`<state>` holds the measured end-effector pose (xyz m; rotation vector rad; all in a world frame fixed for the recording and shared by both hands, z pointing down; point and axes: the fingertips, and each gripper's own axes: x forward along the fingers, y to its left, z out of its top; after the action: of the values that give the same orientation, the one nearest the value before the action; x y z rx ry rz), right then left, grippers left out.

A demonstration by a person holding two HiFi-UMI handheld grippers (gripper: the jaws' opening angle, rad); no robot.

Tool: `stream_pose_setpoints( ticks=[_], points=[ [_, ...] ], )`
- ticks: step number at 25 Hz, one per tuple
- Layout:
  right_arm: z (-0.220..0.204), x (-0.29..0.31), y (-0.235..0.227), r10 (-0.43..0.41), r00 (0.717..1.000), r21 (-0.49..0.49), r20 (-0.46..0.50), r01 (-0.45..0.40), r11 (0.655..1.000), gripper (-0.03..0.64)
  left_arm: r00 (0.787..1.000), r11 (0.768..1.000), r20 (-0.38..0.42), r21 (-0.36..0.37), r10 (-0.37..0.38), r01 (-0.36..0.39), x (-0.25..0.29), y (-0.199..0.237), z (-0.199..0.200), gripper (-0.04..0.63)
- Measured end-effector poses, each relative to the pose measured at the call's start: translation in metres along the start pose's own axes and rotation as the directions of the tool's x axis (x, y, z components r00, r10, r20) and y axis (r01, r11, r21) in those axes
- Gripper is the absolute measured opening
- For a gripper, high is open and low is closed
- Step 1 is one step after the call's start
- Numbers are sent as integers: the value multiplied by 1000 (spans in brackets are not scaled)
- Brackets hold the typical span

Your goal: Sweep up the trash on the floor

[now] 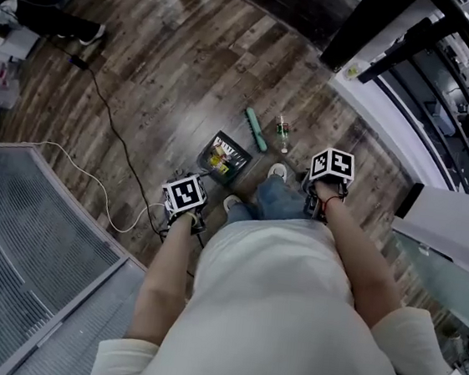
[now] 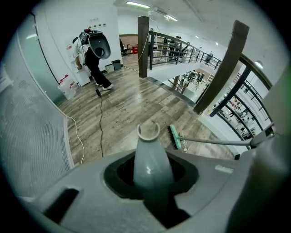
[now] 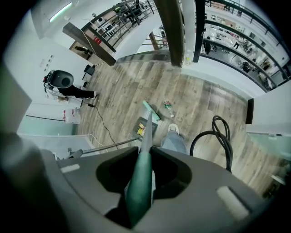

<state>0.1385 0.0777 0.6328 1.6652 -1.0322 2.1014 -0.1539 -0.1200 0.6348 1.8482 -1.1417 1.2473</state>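
Bottle (image 1: 283,132) beside broom head (image 1: 255,128), well beyond right claw (image 3: 146,159) clamped on broom handle (image 3: 140,189); left claw (image 2: 152,170) clamped on dustpan handle (image 2: 148,139).

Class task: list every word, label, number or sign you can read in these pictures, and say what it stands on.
No text can be read.
Left cube, right cube: square patterns only, no letters.
Wrappers in the dustpan: print too small.
Bottle label: too small.
Boxes by the wall: red print, blurred.
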Motion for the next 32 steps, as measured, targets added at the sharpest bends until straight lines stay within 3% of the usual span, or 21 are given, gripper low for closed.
stream_pose_setpoints(
  ticks=[13, 20, 32],
  points=[
    [58, -27, -44, 36, 990, 170, 135, -59, 984, 97, 999, 994, 1, 102, -43, 42, 20, -64, 38, 89],
    [94, -41, -74, 0, 979, 237, 204, -49, 970, 97, 998, 990, -19, 128, -60, 62, 36, -91, 52, 89],
    [124, -34, -127, -111, 984, 253, 136, 74, 965, 97, 999, 984, -36, 179, -10, 17, 44, -123, 74, 89]
  ],
)
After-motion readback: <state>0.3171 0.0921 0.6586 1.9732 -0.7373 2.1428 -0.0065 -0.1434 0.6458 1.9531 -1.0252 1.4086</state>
